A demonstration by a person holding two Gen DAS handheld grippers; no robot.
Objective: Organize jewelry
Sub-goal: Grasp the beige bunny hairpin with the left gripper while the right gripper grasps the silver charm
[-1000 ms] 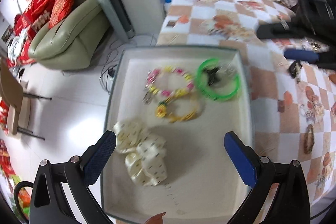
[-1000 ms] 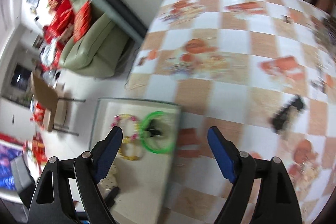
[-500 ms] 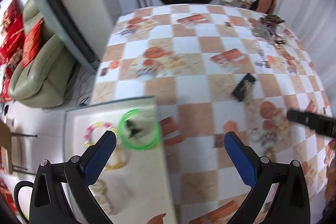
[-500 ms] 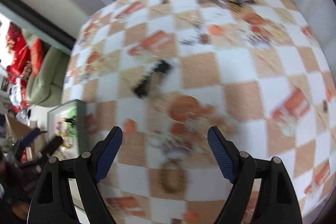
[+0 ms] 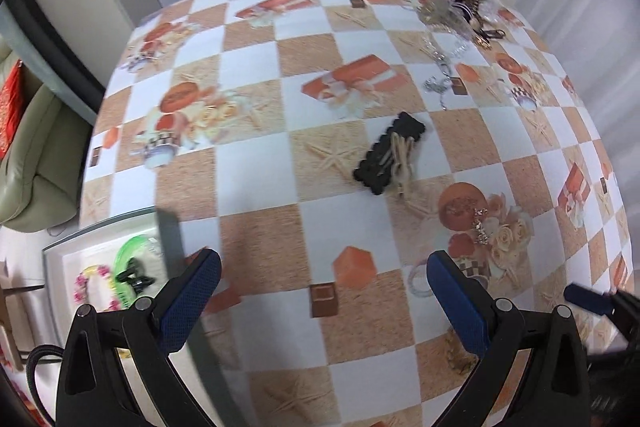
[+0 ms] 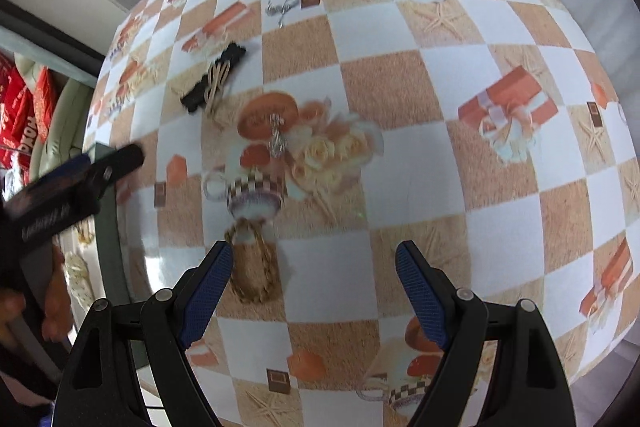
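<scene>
2 hand-held grippers hang over a checkered tablecloth (image 5: 260,195). The left gripper (image 5: 324,301) and right gripper (image 6: 312,287) both gape wide, grasping nothing. A gold chain bracelet (image 6: 252,267) lies just beside the right gripper's left finger (slightly blurred); a tray (image 5: 72,247) of bangles sits at the table's left edge.

Bare tablecloth (image 5: 260,195) ahead, black hair clip (image 5: 390,155) mid-table, gold chain (image 6: 252,267) beside right claw (image 6: 314,291), tray (image 5: 100,227) left.

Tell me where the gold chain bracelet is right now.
In the right wrist view the gold chain bracelet lies on the checkered tablecloth, just ahead of the right hand-held gripper by its left finger, right of the tray.
</scene>
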